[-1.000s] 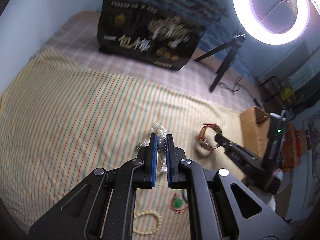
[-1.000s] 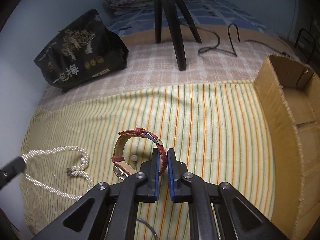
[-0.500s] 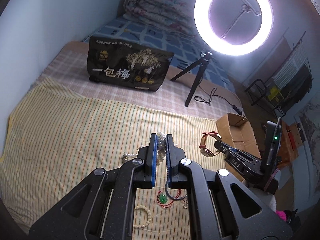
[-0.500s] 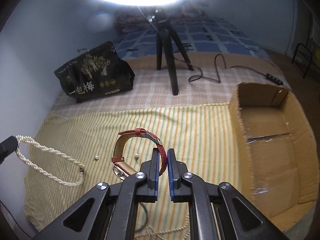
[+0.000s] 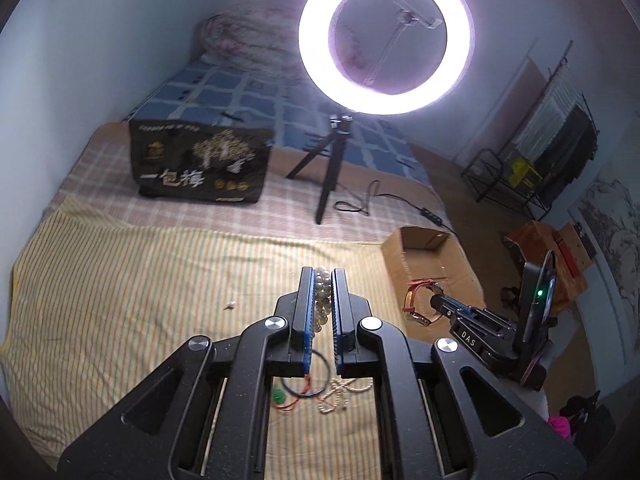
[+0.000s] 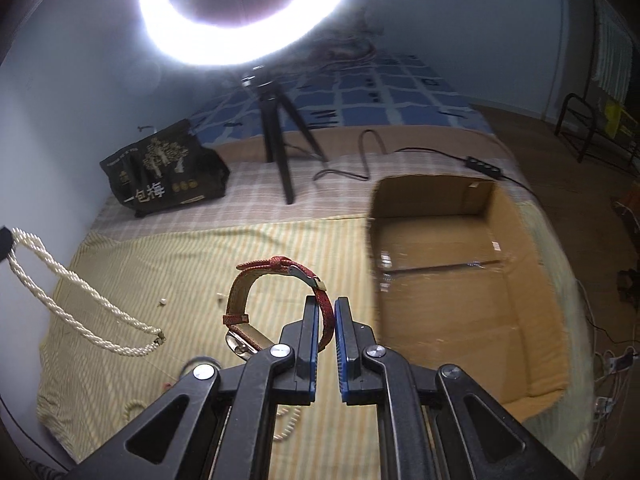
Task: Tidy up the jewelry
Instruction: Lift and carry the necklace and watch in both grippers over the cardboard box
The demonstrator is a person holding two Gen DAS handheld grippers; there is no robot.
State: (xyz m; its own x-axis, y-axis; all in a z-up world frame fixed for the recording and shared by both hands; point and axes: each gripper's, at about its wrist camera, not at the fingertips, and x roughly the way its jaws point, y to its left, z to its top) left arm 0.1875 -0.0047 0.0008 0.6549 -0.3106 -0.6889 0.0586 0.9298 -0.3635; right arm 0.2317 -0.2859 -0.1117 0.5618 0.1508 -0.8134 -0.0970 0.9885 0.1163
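My left gripper (image 5: 322, 274) is shut on a white pearl necklace (image 5: 322, 300) and holds it high above the striped cloth; the necklace hangs as a twisted loop at the left of the right wrist view (image 6: 80, 300). My right gripper (image 6: 326, 304) is shut on the strap of a red-strapped watch (image 6: 256, 296), lifted just left of an open cardboard box (image 6: 440, 280). In the left wrist view the watch (image 5: 418, 300) hangs in front of the box (image 5: 428, 256). A dark bangle (image 5: 308, 376), a green pendant on red cord (image 5: 278, 394) and a bead string (image 5: 340, 394) lie on the cloth below.
A yellow striped cloth (image 5: 140, 280) covers the bed. A black printed bag (image 5: 200, 164) and a ring light on a tripod (image 5: 384, 36) stand behind it, with a cable and power strip (image 6: 480, 164). Small loose beads (image 6: 163, 301) lie on the cloth.
Both grippers have risen well above the cloth, each carrying its piece. The right gripper with the watch has moved closer to the cardboard box.
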